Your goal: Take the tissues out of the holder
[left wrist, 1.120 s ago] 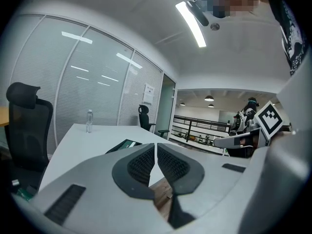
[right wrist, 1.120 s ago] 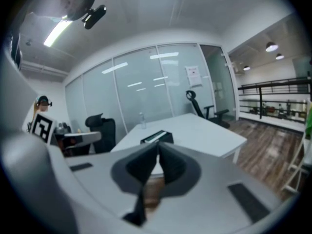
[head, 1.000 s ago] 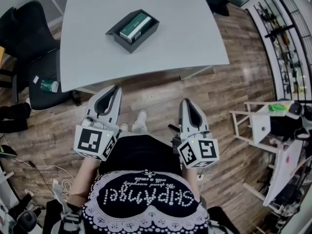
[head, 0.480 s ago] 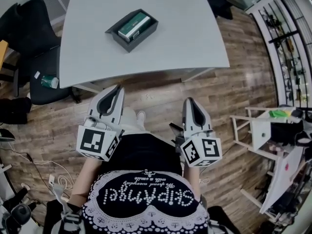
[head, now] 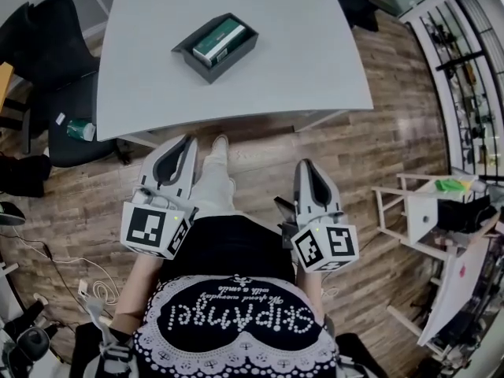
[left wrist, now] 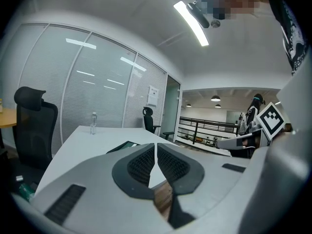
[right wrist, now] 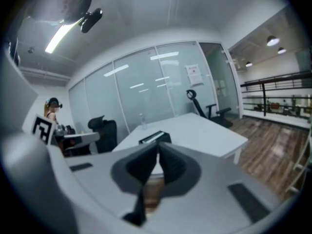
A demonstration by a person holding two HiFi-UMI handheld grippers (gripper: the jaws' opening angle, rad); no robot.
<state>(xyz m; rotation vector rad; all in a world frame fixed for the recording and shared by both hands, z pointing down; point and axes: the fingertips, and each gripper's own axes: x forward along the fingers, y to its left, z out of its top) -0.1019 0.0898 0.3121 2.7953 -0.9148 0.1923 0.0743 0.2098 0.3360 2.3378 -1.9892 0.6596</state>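
The dark holder (head: 215,47) sits on the white surface (head: 299,53), with a green pack, probably the tissues (head: 219,40), lying inside it. Well short of the holder, past the surface's edge and over the wood floor (head: 378,132), the left gripper (head: 187,140) and right gripper (head: 305,164) point toward it, each with its jaws closed together and empty.

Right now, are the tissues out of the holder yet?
Nothing is done yet: the green tissue pack lies inside the dark holder on the table. Nothing is in hand: the left gripper and right gripper are shut and empty, short of the table. Reaching, gripping and lifting it out remain.
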